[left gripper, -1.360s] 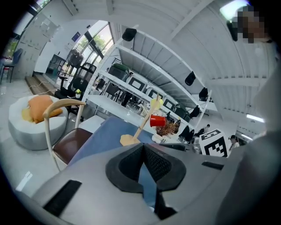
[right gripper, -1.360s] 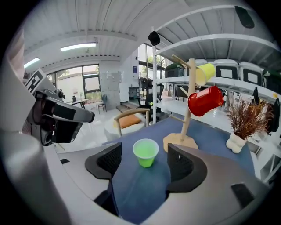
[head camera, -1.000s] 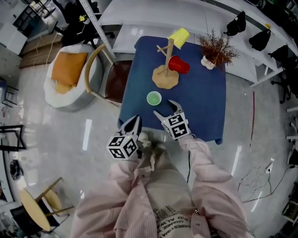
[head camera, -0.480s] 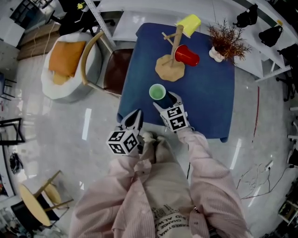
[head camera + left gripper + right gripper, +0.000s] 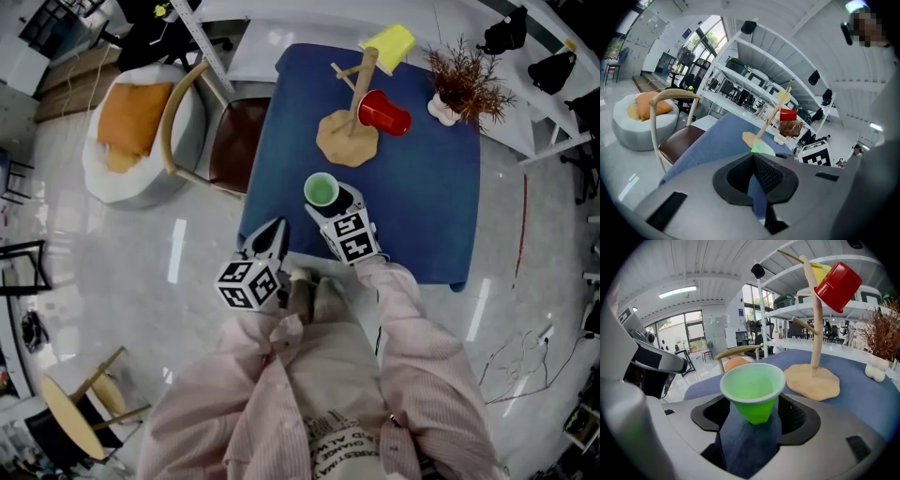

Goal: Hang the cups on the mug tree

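A wooden mug tree (image 5: 347,139) stands at the far side of the blue table (image 5: 422,206). A yellow cup (image 5: 392,45) and a red cup (image 5: 382,112) hang on its branches. A green cup (image 5: 322,190) stands upright near the table's front edge, and my right gripper (image 5: 330,199) is shut on its lower part. In the right gripper view the green cup (image 5: 753,390) sits between the two pads, with the tree (image 5: 812,380) and red cup (image 5: 838,286) beyond. My left gripper (image 5: 270,240) is shut and empty, off the table's front left corner.
A dried plant in a white vase (image 5: 464,89) stands at the table's far right corner. To the left of the table are a chair with a curved wooden back (image 5: 202,141) and a white beanbag with an orange cushion (image 5: 131,141). White shelving runs behind the table.
My right gripper moved forward to the green cup and closed around it. The left gripper has stayed where it was, shut.
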The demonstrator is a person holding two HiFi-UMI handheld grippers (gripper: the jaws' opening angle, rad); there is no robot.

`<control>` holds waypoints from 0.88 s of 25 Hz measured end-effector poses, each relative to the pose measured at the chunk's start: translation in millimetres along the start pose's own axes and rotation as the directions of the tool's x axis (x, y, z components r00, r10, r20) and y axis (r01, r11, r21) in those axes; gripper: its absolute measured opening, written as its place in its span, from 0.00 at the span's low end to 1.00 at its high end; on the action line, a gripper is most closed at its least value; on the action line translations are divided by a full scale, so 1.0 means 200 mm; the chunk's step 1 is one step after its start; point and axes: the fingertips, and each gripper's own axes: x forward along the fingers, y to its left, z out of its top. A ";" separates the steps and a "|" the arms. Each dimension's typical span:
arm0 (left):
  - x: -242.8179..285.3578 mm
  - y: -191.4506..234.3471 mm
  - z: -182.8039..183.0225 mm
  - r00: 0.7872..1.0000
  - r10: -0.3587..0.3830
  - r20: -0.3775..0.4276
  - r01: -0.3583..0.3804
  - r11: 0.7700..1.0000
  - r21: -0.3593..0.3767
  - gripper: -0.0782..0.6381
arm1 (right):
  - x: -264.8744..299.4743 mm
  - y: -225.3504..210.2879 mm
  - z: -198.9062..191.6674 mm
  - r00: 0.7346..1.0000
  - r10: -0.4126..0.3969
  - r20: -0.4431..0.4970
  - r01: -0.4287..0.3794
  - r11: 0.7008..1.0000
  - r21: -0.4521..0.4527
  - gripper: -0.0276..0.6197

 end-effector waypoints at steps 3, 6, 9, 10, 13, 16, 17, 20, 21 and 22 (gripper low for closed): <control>0.02 -0.01 0.00 1.000 -0.007 -0.004 0.007 1.000 -0.004 0.11 | 0.01 0.00 0.01 1.000 0.016 -0.005 -0.016 1.000 0.005 0.50; 0.03 -0.02 0.01 1.000 -0.016 -0.010 0.016 1.000 -0.007 0.11 | 0.01 -0.01 0.03 1.000 0.021 -0.001 -0.021 1.000 0.008 0.49; 0.04 -0.04 0.03 1.000 -0.025 -0.014 0.025 1.000 -0.005 0.11 | -0.01 -0.02 0.05 1.000 0.017 0.003 -0.017 1.000 0.020 0.48; 0.04 -0.04 0.03 0.999 -0.028 -0.016 0.028 1.000 -0.005 0.11 | -0.01 -0.02 0.06 1.000 0.015 0.007 -0.016 1.000 0.027 0.48; 0.04 -0.06 0.05 0.999 -0.039 -0.019 0.039 0.999 0.000 0.11 | -0.04 -0.04 0.08 1.000 0.005 0.008 -0.006 0.999 0.041 0.48; 0.03 -0.07 0.08 0.999 -0.046 -0.021 0.046 0.999 0.002 0.11 | -0.07 -0.05 0.11 1.000 -0.006 0.006 0.006 0.998 0.055 0.48; 0.02 -0.08 0.09 0.999 -0.048 -0.020 0.048 0.999 0.002 0.11 | -0.08 -0.05 0.12 1.000 -0.007 0.005 0.007 0.998 0.062 0.48; 0.00 -0.09 0.14 0.998 -0.055 -0.015 0.055 0.998 0.008 0.11 | -0.12 -0.03 0.17 1.000 -0.006 0.011 0.005 0.996 0.086 0.48; -0.01 -0.09 0.16 0.998 -0.058 -0.013 0.058 0.998 0.011 0.11 | -0.14 -0.03 0.19 1.000 -0.009 0.015 0.008 0.996 0.090 0.48; -0.01 -0.10 0.17 0.998 -0.061 -0.010 0.061 0.998 0.015 0.11 | -0.15 -0.03 0.21 1.000 -0.015 0.021 0.013 0.995 0.094 0.48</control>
